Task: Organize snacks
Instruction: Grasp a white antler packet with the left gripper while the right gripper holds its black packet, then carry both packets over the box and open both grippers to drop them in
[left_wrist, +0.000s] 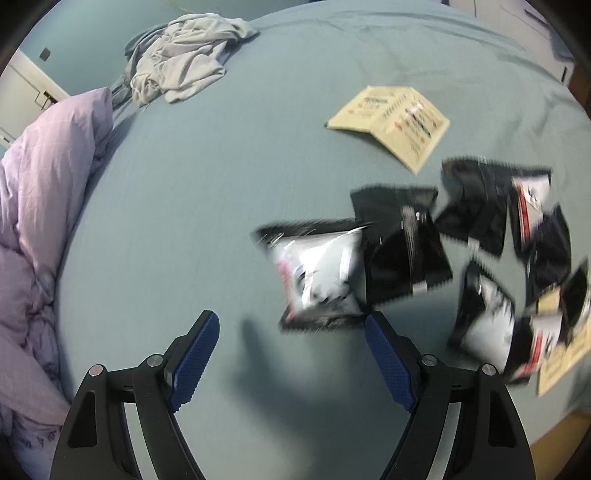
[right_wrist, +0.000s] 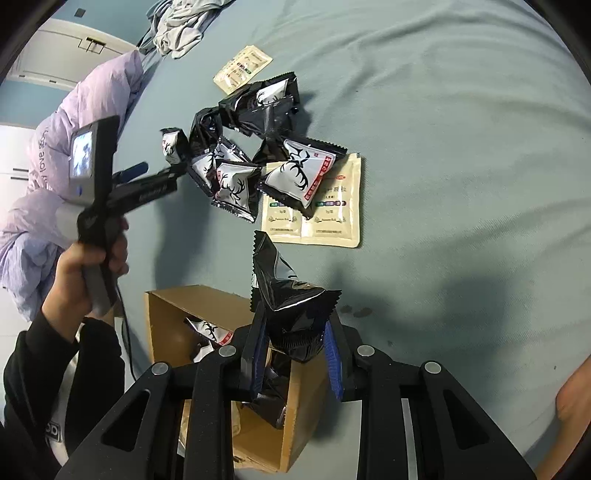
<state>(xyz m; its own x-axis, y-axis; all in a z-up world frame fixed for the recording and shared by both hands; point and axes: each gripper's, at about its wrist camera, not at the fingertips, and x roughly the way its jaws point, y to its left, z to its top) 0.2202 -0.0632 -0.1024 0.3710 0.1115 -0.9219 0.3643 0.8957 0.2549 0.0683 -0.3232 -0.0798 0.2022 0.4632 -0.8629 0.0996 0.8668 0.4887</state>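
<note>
We see soft, even indoor light with a cool bluish cast in both views. In the left wrist view, motion blur smears the snack packets (left_wrist: 402, 251), most strongly toward the right edge, while the left tool (left_wrist: 291, 332) stays crisp and throws a diffuse shadow on the bed sheet (left_wrist: 184, 221). The right wrist view is sharp; foil on the held packet (right_wrist: 291, 291) shows glare, and a broad shadow darkens the sheet lower right. Fisheye curvature bends both pictures, with black vignetted corners.
</note>
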